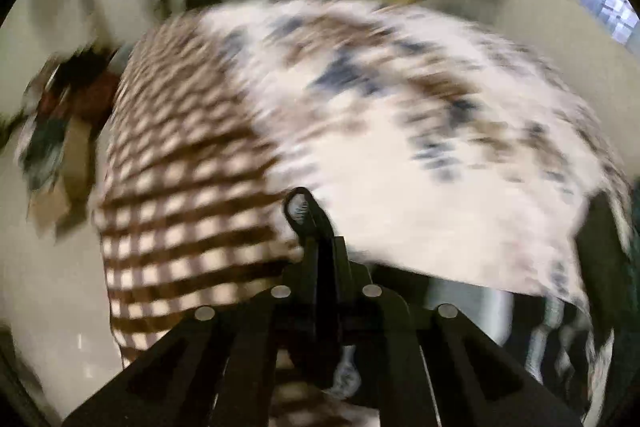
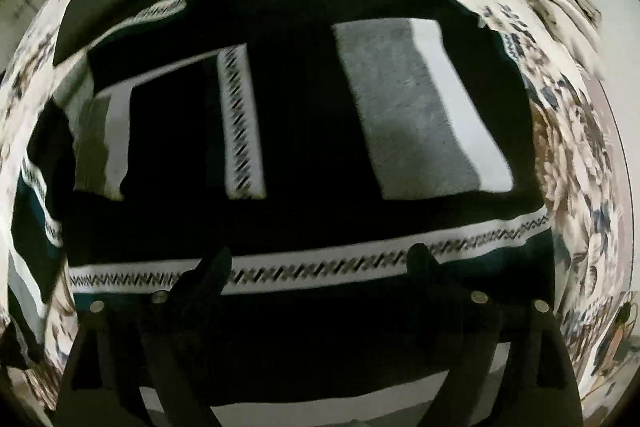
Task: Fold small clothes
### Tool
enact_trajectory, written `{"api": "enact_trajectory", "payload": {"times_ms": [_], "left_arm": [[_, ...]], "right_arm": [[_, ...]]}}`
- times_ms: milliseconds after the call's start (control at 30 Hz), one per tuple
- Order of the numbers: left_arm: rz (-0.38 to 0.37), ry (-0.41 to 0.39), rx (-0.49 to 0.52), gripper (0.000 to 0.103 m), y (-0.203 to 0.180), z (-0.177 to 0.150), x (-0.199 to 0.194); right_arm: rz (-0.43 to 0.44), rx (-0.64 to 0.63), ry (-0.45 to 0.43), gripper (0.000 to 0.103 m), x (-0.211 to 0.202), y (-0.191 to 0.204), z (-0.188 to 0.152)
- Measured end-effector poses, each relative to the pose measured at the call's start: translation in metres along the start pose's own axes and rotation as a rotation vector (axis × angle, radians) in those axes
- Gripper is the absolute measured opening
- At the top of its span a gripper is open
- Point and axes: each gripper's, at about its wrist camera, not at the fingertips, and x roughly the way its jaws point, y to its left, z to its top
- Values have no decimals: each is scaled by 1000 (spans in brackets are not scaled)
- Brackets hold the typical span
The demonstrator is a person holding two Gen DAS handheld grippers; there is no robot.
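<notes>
Spread widest, a floral cloth (image 2: 576, 131) over the whole work surface, pale with brown and blue blotches; seen too in the left wrist view, badly smeared, beside a brown checked cloth (image 1: 172, 195); hard to say whether that checked piece lies flat or hangs lifted. On top of the floral cloth, filling the right wrist view, the dark garment (image 2: 304, 155), black with grey and white panels; laid flat, its white zigzag band (image 2: 320, 263) running side to side across the view, so long axis crosswise to the fingers. Directly under the right gripper (image 2: 320, 263), pointing steeply down; jaws spread wide, one finger at each side of the view, both tips over that band; nothing between them, no pad pressing on fabric, so released. Judged the nearer hand for the next pinch; hem edge lying just below the band, toward the camera; a short drop and a close likely enough to catch it. Smallest, the left gripper (image 1: 302, 211), fingers pressed together into a single dark tip; clenched; whether a thin fold of cloth sits pinched there cannot be told through the blur. Only a sliver of the dark garment at the lower right of that view, off to the side of the tip; left hand judged the farther one.
</notes>
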Motion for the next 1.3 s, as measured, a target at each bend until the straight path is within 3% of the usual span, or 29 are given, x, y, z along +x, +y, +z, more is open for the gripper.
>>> {"api": "enact_trajectory", "payload": {"times_ms": [133,233,300,433,600,667,733,800,933,1033,1100,1200,1300], "left_arm": [[-175,-66,187,4,-82,-7,-65],[-328,-62,349,4,-163,-38,-112],[-418,-26,433,4,-212,-72,-134],[-560,95,638,4,-319,-175,-166],[-629,202,863,6,-401,-299,-178],[-638,314,910,8,-425,-336,-170],[-617,332,946,31,-434,-356,-163],[-615,354,940,98,-433,-353,-157],[-556,277,920,100,-400,-311,-148],[-403,159,897,100,-363,-259,-126],[-275,95,892,100,-339,-225,-100],[-128,92,846,100,-308,-188,-58],[-56,96,808,100,-288,-167,-33]], "right_arm": [[41,58,4,91,-2,-28,5],[74,116,27,91,-2,-61,9],[83,151,38,91,-3,-91,10],[66,183,39,91,-1,-147,12],[49,204,59,91,17,-207,20],[60,212,70,91,24,-228,23],[91,213,72,91,24,-245,24],[113,214,69,91,19,-261,26],[213,266,49,91,2,-289,35],[337,298,25,91,-8,-289,57],[392,288,19,91,-5,-273,76],[459,275,46,88,19,-242,107],[482,277,97,86,48,-209,130]]}}
